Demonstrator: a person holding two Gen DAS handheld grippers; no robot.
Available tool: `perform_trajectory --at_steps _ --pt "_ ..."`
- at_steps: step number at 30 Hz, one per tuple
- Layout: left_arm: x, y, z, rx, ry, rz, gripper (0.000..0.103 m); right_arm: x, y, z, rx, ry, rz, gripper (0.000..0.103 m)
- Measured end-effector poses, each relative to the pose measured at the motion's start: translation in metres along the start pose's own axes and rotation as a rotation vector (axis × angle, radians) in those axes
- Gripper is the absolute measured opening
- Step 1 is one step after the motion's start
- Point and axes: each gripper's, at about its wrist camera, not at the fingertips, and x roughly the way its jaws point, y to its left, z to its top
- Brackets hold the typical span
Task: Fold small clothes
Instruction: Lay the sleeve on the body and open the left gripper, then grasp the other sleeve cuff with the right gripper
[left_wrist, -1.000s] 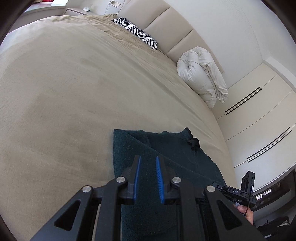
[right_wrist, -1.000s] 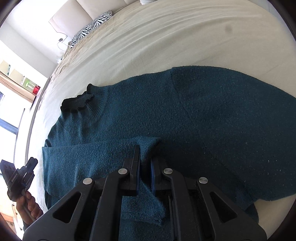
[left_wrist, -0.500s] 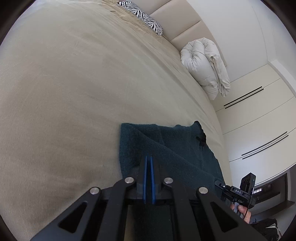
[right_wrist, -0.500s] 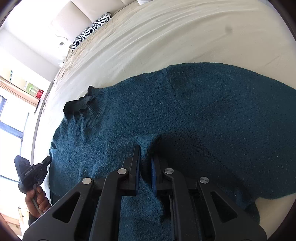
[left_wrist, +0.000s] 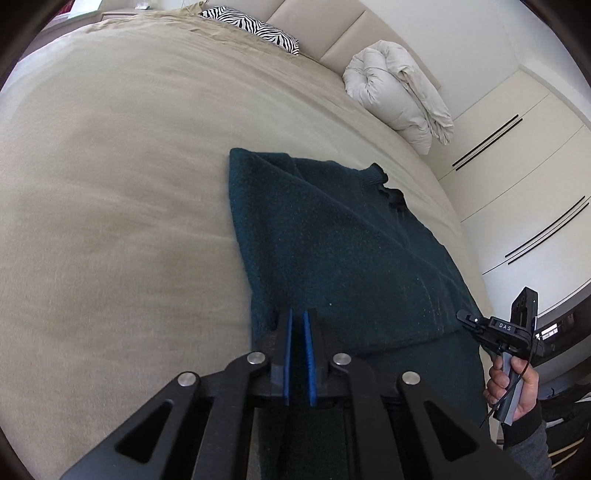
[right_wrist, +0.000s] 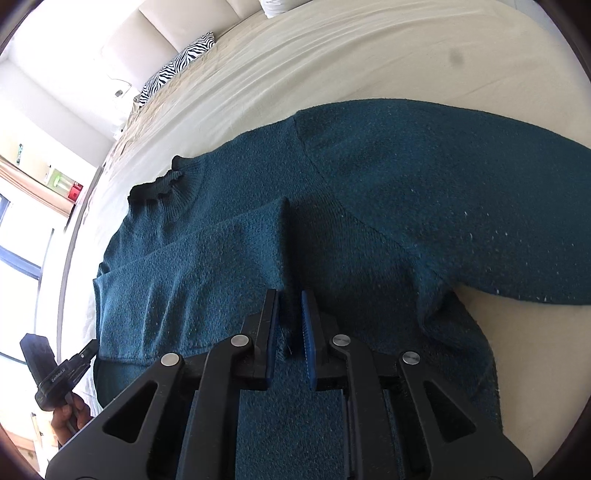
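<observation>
Knitwear is the job here: 1 dark teal sweater (right_wrist: 369, 206) lies spread on the beige bed (left_wrist: 110, 184), its ruffled collar (right_wrist: 155, 186) toward the far left in the right view, 1 sleeve (right_wrist: 461, 206) stretched out to the right and the other side already folded across the body. It looks thick, fuzzy and limp, so I judge it light to moderate in weight, not fragile, not slippery, and sure to sag and drag on the cover instead of keeping any shape. The right gripper (right_wrist: 290, 325) sits over the near middle with its jaws slightly parted around a raised ridge of knit; whether the blue pads (right_wrist: 306, 332) actually bite that ridge I cannot tell. The left gripper (left_wrist: 297, 350) is at the near left edge of the folded panel, jaws a narrow slit apart, with cloth behind them but none clearly between them, so it reads as released. Best holds, in my view, are doubled edges: the hem, the cuff, or the shoulder seam, taken at 2 spread points so the layers lift together and the fold stays straight. A single-layer pinch in the middle would likely just tent the fabric. A zebra pillow (left_wrist: 258, 31) and a rolled duvet (left_wrist: 399, 92) lie well apart at the far end.
</observation>
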Motion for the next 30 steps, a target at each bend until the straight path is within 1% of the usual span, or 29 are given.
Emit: perform_trajectory --at_steps 2,3,4,5,6,7,8,9,10,11,15,17,19,21,23,25,27,29,30 --pt "-0.006 -0.012 -0.013 0.051 -0.012 0.03 0.013 -0.008 -0.005 -0.009 -0.003 -0.01 0.0 0.012" --pt "-0.009 -0.018 -0.017 0.066 -0.013 0.039 0.014 -0.014 -0.009 -0.013 -0.001 -0.015 -0.004 0.013" --pt "-0.011 -0.023 -0.021 0.069 0.005 0.047 0.019 -0.021 -0.014 -0.016 0.007 -0.026 -0.01 0.013" --pt "-0.015 -0.03 -0.026 0.077 0.006 0.05 0.025 -0.031 -0.021 -0.02 0.019 -0.049 -0.01 0.017" --pt "-0.02 -0.037 -0.032 0.093 -0.008 0.053 0.028 -0.044 -0.03 -0.023 0.036 -0.081 -0.005 0.02" --pt "-0.026 -0.046 -0.037 0.11 -0.019 0.053 0.035 -0.057 -0.041 -0.026 0.059 -0.115 0.001 0.028" --pt "-0.031 -0.054 -0.042 0.123 -0.024 0.048 0.039 -0.072 -0.054 -0.03 0.088 -0.147 0.004 0.041" --pt "-0.034 -0.063 -0.046 0.133 -0.03 0.035 0.039 -0.087 -0.068 -0.034 0.121 -0.178 0.006 0.05" --pt "-0.037 -0.07 -0.051 0.141 -0.031 0.017 0.043 -0.101 -0.084 -0.039 0.158 -0.217 0.008 0.06" --pt "-0.038 -0.078 -0.056 0.149 -0.027 0.0 0.047 -0.115 -0.1 -0.043 0.191 -0.249 0.007 0.06" --pt "-0.029 -0.104 -0.07 0.145 0.007 -0.05 0.05 -0.152 -0.173 -0.056 0.35 -0.306 0.014 0.06" --pt "-0.018 -0.114 -0.076 0.126 0.03 -0.059 0.051 -0.162 -0.21 -0.064 0.454 -0.315 0.013 0.06" --pt "-0.009 -0.121 -0.082 0.111 0.052 -0.068 0.051 -0.168 -0.244 -0.069 0.539 -0.328 0.036 0.06" --pt "-0.002 -0.13 -0.086 0.088 0.066 -0.098 0.051 -0.169 -0.271 -0.07 0.613 -0.337 0.07 0.06" --pt "0.001 -0.136 -0.088 0.069 0.068 -0.113 0.051 -0.17 -0.292 -0.068 0.685 -0.365 0.117 0.06" --pt "0.003 -0.14 -0.088 0.054 0.064 -0.127 0.055 -0.17 -0.31 -0.063 0.761 -0.409 0.144 0.06" --pt "0.003 -0.141 -0.087 0.033 0.054 -0.137 0.056 -0.169 -0.327 -0.057 0.848 -0.455 0.174 0.06" --pt "0.002 -0.14 -0.087 0.014 0.047 -0.154 0.059 -0.169 -0.342 -0.052 0.909 -0.503 0.191 0.059" --pt "0.002 -0.139 -0.085 0.004 0.045 -0.158 0.059 -0.169 -0.348 -0.048 0.923 -0.513 0.185 0.058"
